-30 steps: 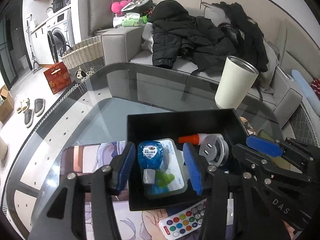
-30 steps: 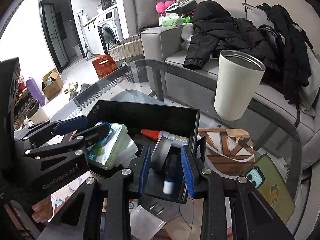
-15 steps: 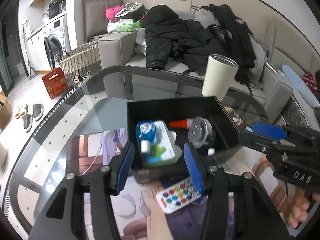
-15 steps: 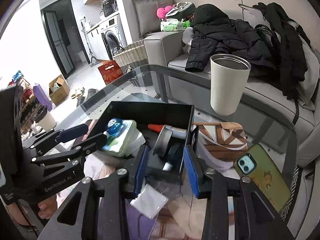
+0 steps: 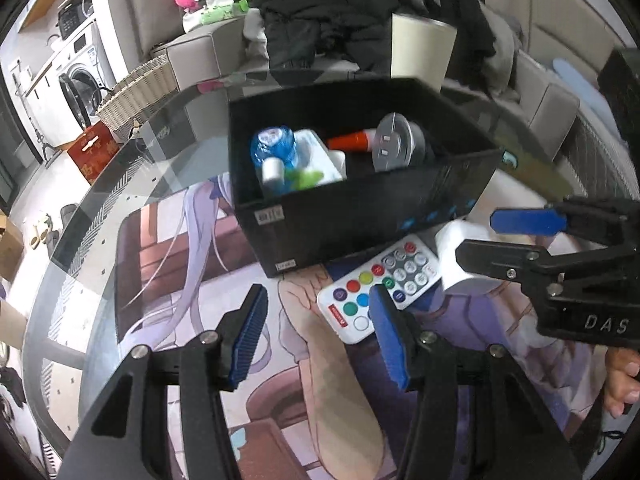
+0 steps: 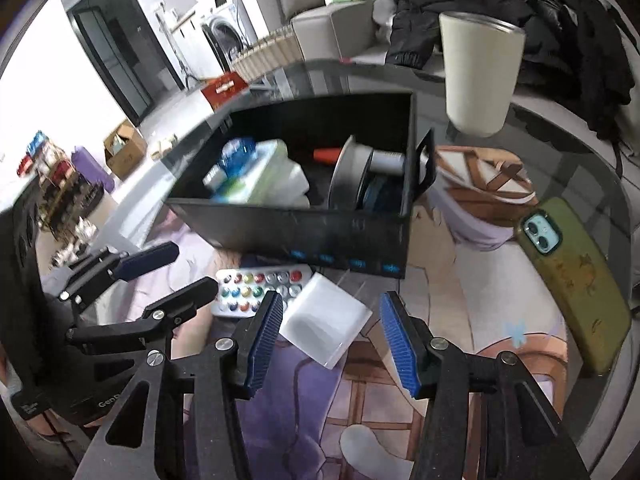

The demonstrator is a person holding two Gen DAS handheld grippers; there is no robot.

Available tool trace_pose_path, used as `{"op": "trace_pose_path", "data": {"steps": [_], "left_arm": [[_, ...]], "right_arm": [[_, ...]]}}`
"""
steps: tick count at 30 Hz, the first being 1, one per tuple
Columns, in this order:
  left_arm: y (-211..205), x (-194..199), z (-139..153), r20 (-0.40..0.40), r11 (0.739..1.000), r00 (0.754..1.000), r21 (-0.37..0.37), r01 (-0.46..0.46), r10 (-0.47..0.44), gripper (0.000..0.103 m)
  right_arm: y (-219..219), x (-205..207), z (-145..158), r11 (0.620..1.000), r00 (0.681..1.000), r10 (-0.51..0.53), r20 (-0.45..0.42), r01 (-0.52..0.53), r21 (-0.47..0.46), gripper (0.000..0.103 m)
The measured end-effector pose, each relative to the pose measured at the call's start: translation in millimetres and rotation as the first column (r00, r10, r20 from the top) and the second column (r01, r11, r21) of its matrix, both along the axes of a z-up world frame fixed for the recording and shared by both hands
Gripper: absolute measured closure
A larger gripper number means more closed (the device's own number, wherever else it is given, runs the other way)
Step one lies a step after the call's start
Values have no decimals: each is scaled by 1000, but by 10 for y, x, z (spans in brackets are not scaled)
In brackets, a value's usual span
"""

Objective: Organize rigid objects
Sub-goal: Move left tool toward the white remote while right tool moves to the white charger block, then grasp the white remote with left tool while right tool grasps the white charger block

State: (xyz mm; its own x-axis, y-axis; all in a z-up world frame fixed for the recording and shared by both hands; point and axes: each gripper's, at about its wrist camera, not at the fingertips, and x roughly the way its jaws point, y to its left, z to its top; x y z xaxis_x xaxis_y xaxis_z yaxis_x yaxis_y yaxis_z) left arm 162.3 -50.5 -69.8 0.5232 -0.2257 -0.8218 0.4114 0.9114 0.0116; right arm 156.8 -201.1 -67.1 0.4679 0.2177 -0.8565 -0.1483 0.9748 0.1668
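Both grippers hang empty, left gripper [image 5: 318,334] part-open over the remote [image 5: 380,286], right gripper [image 6: 330,338], fingers just widened, above the white box [image 6: 326,318] before the black bin [image 6: 320,236] — crowding risks a clash.

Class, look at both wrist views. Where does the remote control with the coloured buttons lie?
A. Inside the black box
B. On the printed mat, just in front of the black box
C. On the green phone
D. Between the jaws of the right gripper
B: the remote control lies flat on the printed mat, in front of the black box and outside its near wall.
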Motion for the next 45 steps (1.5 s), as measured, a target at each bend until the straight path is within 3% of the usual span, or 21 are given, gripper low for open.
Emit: {"op": "trace_pose_path", "data": {"steps": [13,17,20,21,25,30,32,34,37,39,45], "left_arm": [[-408,-43,-142,-13,989,990,50,138,-138,48],[-521,-60,-172,22,983,986,93,160,-163,46],[-523,-5,-167,-1,984,987,77,159,-159,47],[-530,1,-160,-11,984,987,79,161,-161,51],[-577,-125,-124,-7,974,982,124,190,-191,83],[-490,-209,-104,-21,974,980,105,200,-199,86],[-467,-208,-107,-2,971,977,111,211,-212,79],[-469,-188,-124,10,964,970,112,242,-244,47],[-503,-138,-164,53,957,965,151,247,-257,45],[-496,-93,-167,58,963,968,134,234,-244,39],[-479,43,-183,8,970,971,56,237,-237,35]], "right_arm": [[-85,37,-254,997,1000,-7,-30,5,-72,50],[-205,-4,-266,998,999,-19,-26,17,-65,50],[-267,-9,-267,999,999,-25,-25,24,-48,52],[-272,-21,-267,998,999,-24,-24,23,-51,54],[-267,-59,-245,998,1000,9,-28,-11,-54,60],[-195,-102,-246,998,999,38,-36,-40,-45,60],[-177,-97,-241,998,998,40,-43,-42,-40,60],[-171,-101,-238,998,998,41,-45,-43,-39,60],[-158,-116,-233,999,998,39,-45,-41,-34,60],[-172,-121,-230,999,998,37,-48,-38,-23,60],[-182,-84,-229,999,998,39,-52,-39,-11,60]]}}
